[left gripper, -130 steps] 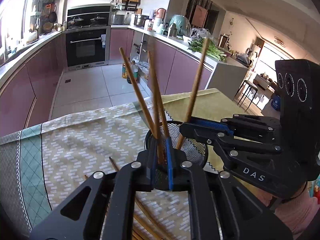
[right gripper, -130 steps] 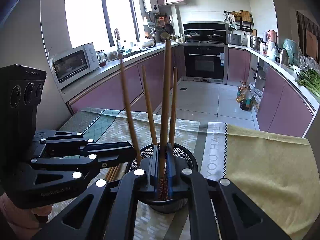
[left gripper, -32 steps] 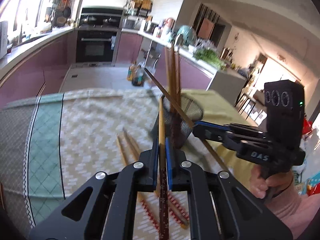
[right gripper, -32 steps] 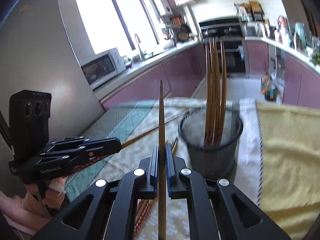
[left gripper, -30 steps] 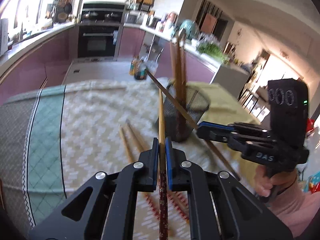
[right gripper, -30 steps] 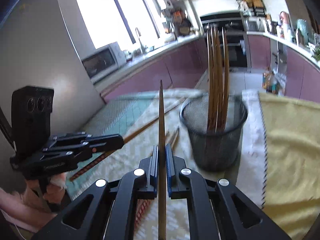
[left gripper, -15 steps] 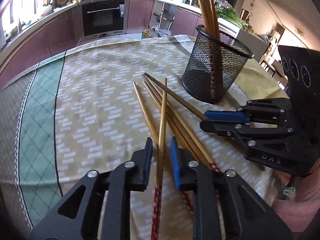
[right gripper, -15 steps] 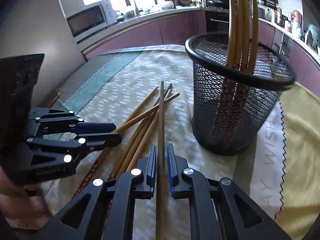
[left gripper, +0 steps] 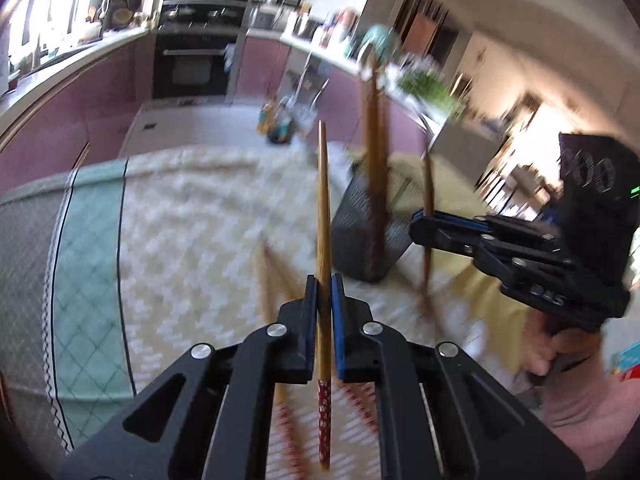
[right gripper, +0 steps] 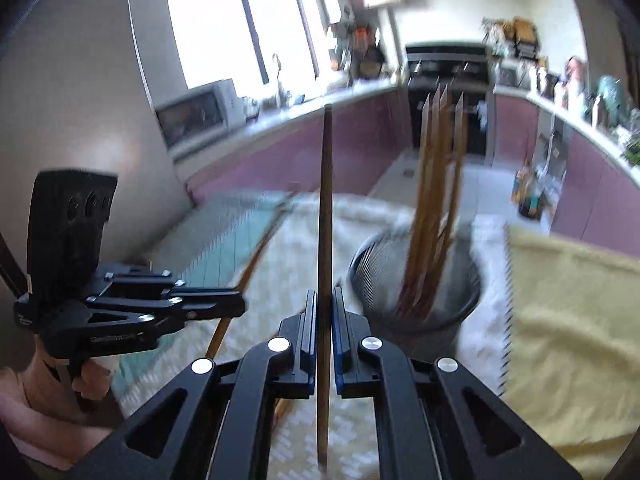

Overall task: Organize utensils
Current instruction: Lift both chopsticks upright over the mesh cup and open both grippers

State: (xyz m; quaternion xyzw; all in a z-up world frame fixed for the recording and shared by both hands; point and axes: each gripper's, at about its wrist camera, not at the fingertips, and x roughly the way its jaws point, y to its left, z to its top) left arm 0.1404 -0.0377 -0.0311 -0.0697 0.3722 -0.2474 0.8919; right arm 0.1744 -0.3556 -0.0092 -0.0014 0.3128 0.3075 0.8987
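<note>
My left gripper (left gripper: pixel 325 292) is shut on a wooden chopstick (left gripper: pixel 322 216) with a red patterned end, held upright above the cloth. My right gripper (right gripper: pixel 324 308) is shut on another chopstick (right gripper: pixel 325 200), also upright. A black mesh cup (right gripper: pixel 416 280) holds several chopsticks and stands ahead and right of the right gripper; in the left wrist view the cup (left gripper: pixel 360 220) is right of centre. The right gripper (left gripper: pixel 424 226) shows there beside the cup with its chopstick. The left gripper (right gripper: pixel 236 300) shows at left in the right wrist view. Loose chopsticks (left gripper: pixel 276 276) lie on the cloth.
The table wears a patterned cloth (left gripper: pixel 192 220) with a green border (left gripper: pixel 88 240), and a yellow cloth (right gripper: pixel 568 312) lies right of the cup. Purple kitchen cabinets (right gripper: pixel 320 152) and an oven (left gripper: pixel 192 68) stand beyond the table edge. Both views are motion-blurred.
Half a second ago both grippers were low over the loose chopsticks, jaws around one each. Now both are shut and lifted, each holding a chopstick upright.
</note>
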